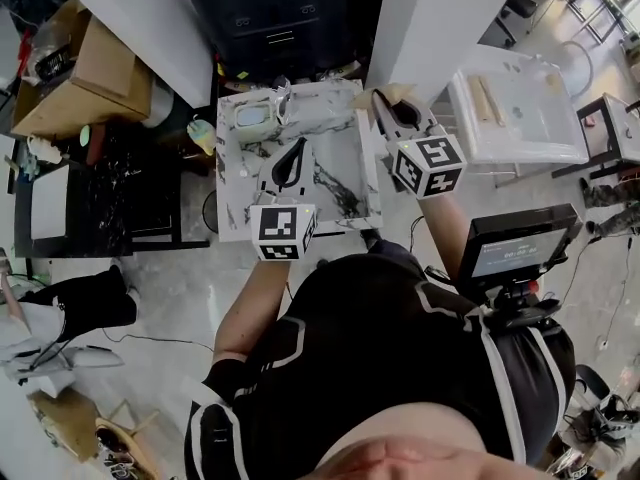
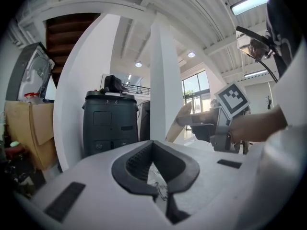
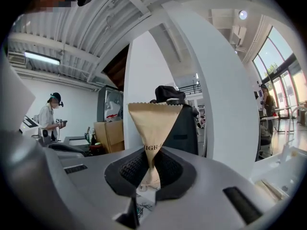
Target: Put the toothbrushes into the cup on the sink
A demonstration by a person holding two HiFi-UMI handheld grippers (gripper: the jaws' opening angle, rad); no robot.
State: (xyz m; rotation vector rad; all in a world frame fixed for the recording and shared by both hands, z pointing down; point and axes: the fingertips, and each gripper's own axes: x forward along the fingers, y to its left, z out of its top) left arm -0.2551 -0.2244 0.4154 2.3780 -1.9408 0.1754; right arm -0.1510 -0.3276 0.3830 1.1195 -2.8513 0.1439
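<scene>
We see right gripper (image 3: 150,169) clamped on narrow end of brown paper packet (image 3: 154,123), likely wrapped toothbrush, held at marble sink (image 1: 345,173) back-right corner. Left gripper (image 2: 154,172) closed, empty. We judge packet light, thin, crumply; pinch over stiff core.

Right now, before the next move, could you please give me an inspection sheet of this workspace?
Surface: marble sink top, under both grippers.
Job's things: cup at back left; brown paper packet, contents hidden.
Clutter: yellowish item at left edge, unclear.
Grippers: left gripper shut, empty; right gripper shut on the packet.
Cables: thin black cable on floor.
Surroundings: cardboard box, black cabinet, monitor.
</scene>
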